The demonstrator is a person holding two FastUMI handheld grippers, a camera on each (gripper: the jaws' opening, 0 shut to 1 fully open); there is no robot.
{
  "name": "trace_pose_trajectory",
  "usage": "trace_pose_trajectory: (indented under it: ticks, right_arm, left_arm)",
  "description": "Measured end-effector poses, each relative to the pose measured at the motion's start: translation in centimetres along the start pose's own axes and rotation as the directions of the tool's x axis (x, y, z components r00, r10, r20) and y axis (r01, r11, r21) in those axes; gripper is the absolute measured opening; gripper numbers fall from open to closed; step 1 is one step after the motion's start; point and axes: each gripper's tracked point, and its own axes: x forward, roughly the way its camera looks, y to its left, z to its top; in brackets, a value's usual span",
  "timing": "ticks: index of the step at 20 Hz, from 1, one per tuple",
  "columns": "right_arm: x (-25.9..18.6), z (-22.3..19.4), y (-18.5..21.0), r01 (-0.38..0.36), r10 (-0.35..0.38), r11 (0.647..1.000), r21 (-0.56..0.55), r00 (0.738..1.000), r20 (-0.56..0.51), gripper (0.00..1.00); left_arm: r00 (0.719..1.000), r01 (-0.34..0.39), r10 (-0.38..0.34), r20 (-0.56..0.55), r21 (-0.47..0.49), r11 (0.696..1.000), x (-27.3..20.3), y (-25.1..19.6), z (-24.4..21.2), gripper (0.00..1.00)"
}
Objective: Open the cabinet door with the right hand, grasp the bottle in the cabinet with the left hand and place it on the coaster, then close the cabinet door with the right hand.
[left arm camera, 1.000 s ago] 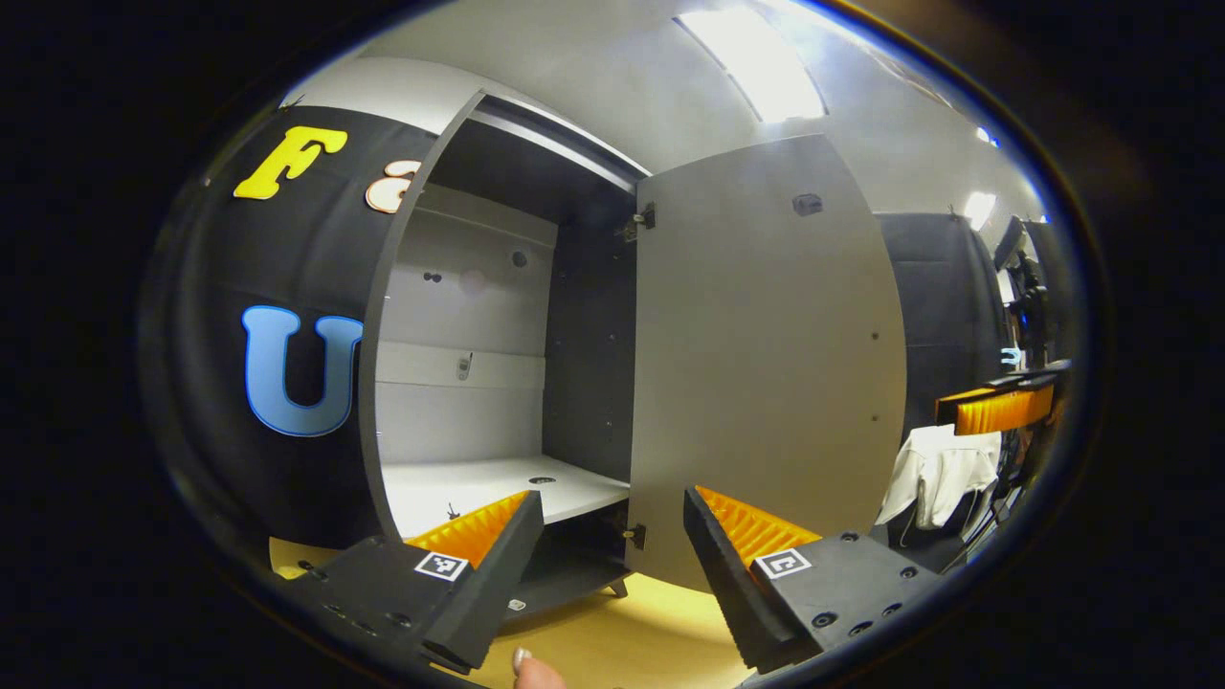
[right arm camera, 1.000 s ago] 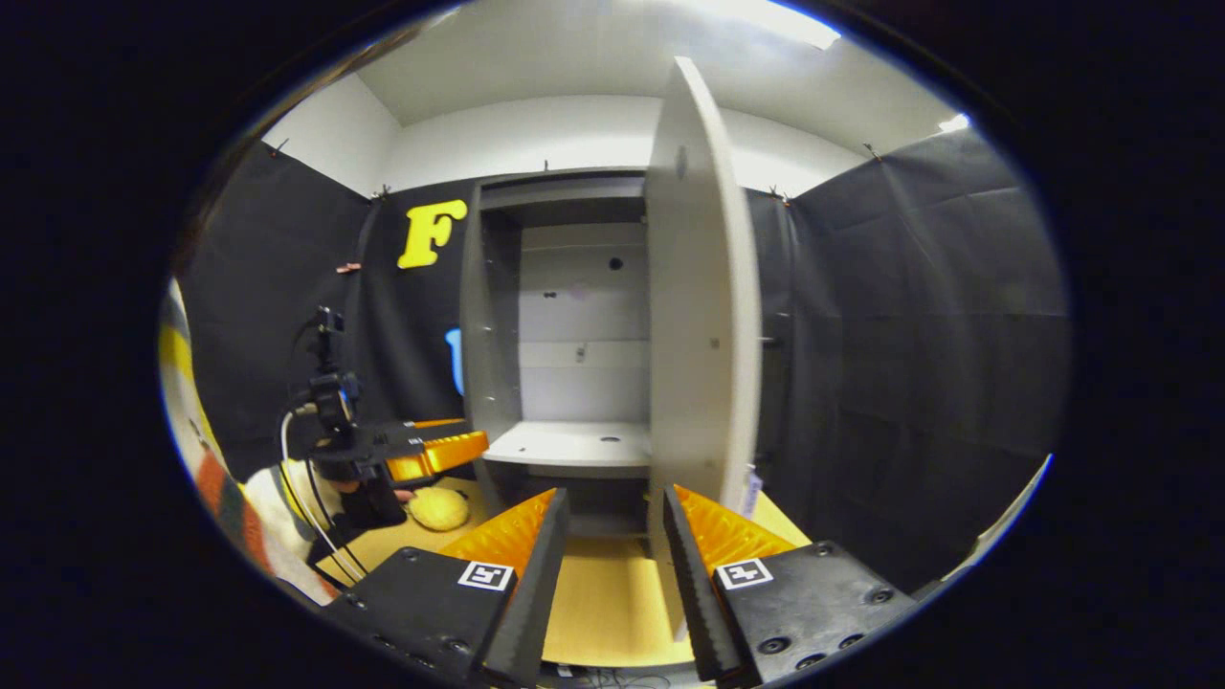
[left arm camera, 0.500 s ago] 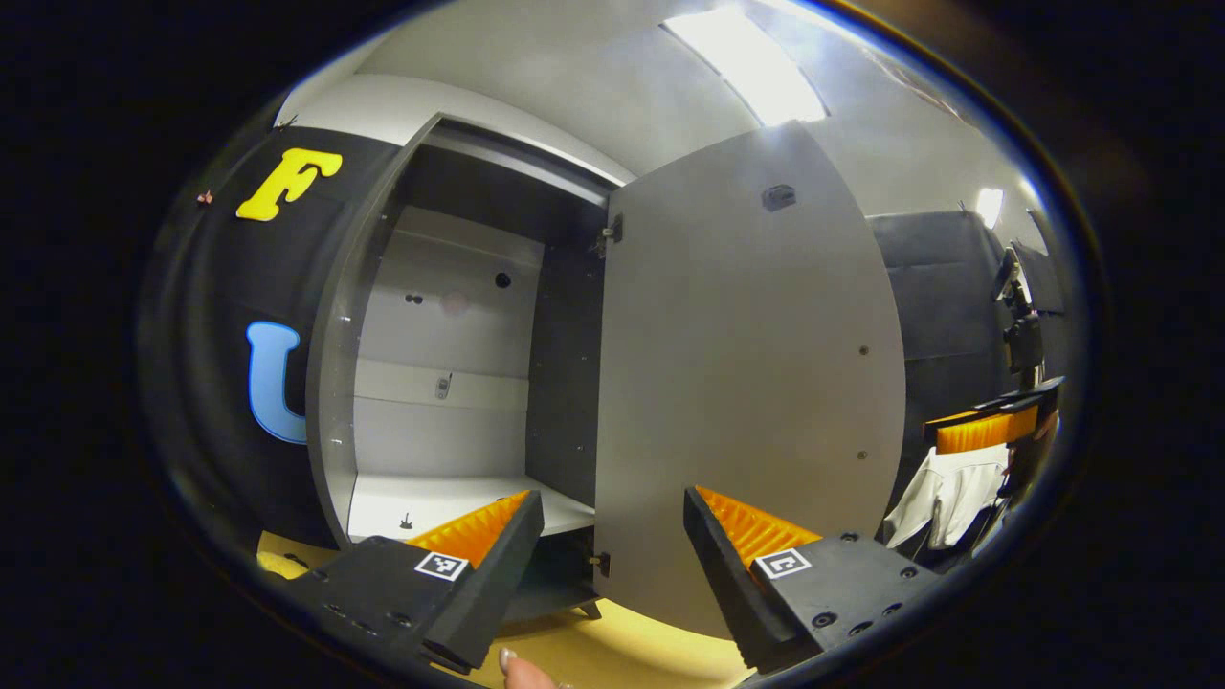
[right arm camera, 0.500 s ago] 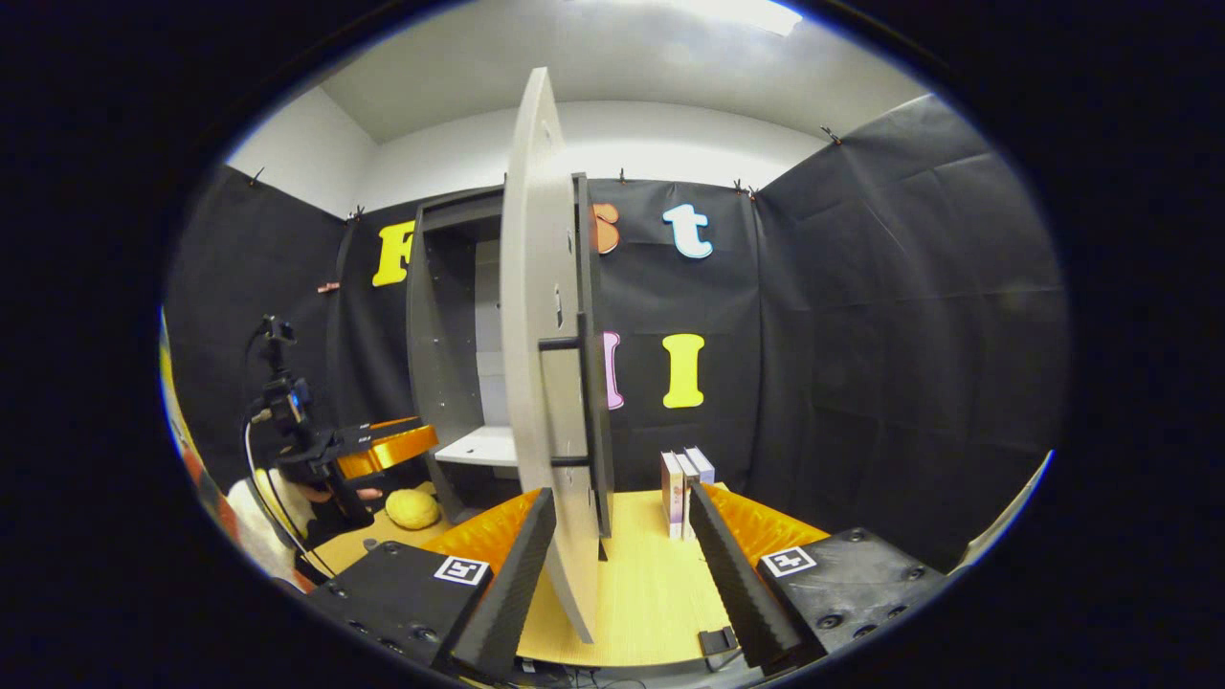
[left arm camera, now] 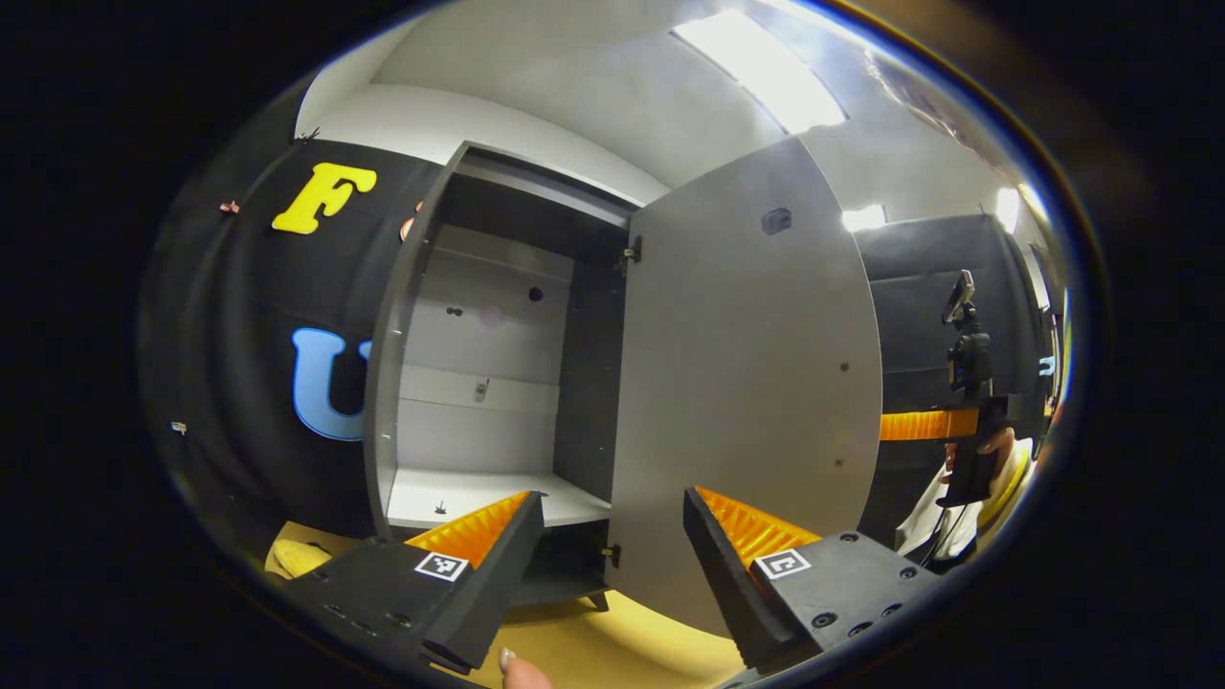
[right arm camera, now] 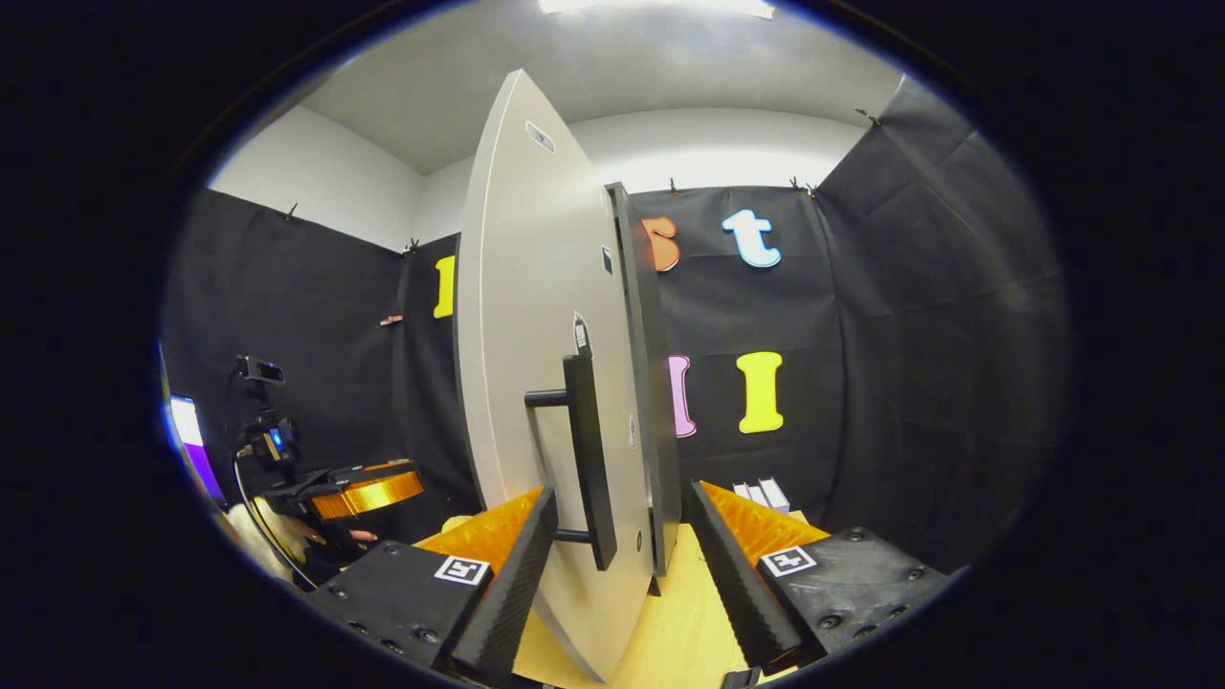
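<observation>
cabinet (left arm camera: 478,383) door (left arm camera: 746,383) ajar, shelf (left arm camera: 478,493) bare

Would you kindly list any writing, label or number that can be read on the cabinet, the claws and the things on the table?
None can be read.
Sticker on the cabinet door, above the handle: too small to read.
Marker squares on the left claw and the right claw: patterns, no words.
Books on the table: too small to read.

Cabinet door (left arm camera: 746,383) ajar, shelf (left arm camera: 478,496) bare.
</observation>
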Motion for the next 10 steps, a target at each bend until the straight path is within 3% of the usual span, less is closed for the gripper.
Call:
trace_pose_trajectory:
  ticks: [5,10]
  right_arm:
    - [1.3,-0.5,1.1,-0.025,0.025,0.999,0.033,1.0,-0.014,0.87]
    - [3.2,-1.0,5.7,-0.052,0.052,0.999,0.007,0.998,-0.03,0.87]
  left_arm:
    - [1.0,-0.01,0.01,0.017,0.013,1.0,-0.7,1.1,0.6,0.93]
    - [1.0,0.019,-0.019,0.003,0.025,0.999,-0.8,3.0,0.3,0.93]
